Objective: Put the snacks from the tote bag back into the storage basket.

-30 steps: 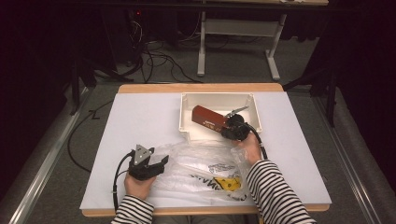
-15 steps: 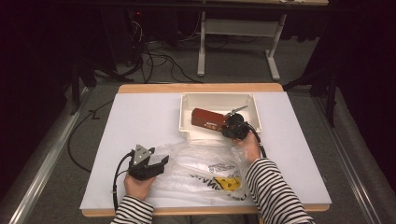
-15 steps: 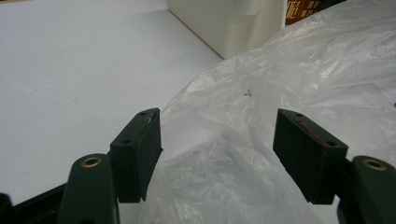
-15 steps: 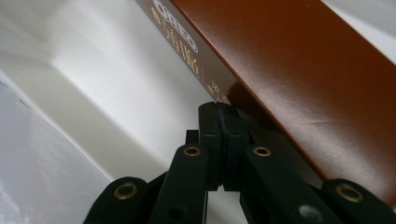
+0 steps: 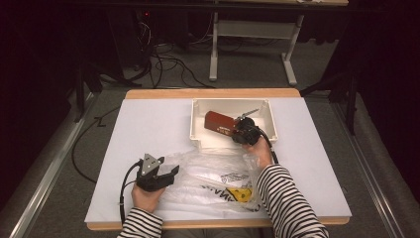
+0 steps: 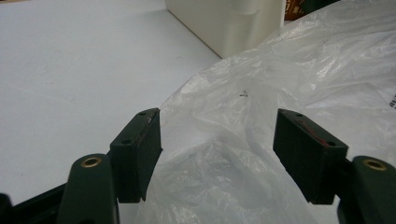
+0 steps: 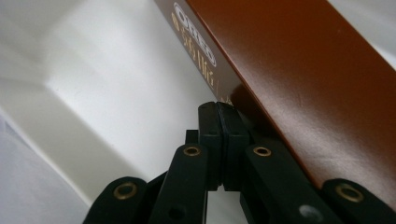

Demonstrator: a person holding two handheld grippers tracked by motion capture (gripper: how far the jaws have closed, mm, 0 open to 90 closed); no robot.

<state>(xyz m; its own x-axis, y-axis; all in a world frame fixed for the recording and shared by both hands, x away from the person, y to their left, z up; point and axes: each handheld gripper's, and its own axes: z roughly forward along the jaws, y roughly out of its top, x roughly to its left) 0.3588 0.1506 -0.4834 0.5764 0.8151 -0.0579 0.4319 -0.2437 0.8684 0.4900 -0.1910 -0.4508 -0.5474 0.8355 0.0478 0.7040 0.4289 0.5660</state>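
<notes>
On the white table (image 5: 148, 129), one tray (image 5: 198, 106), one brown box (image 5: 218, 122), right tool (image 5: 239, 133) pinched shut beside it, left tool (image 5: 173, 171) wide over one plastic bag (image 5: 213, 173).

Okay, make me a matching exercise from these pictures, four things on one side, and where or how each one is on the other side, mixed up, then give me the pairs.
Things:
1. brown box
2. plastic bag
3. left tool
4. right tool

States:
A. jaws closed together, beside the box
B. jaws apart, at the bag's edge
C. lying in the white tray
D. crumpled on the table, in front of the tray

Pairs: 1-C, 2-D, 3-B, 4-A
</notes>
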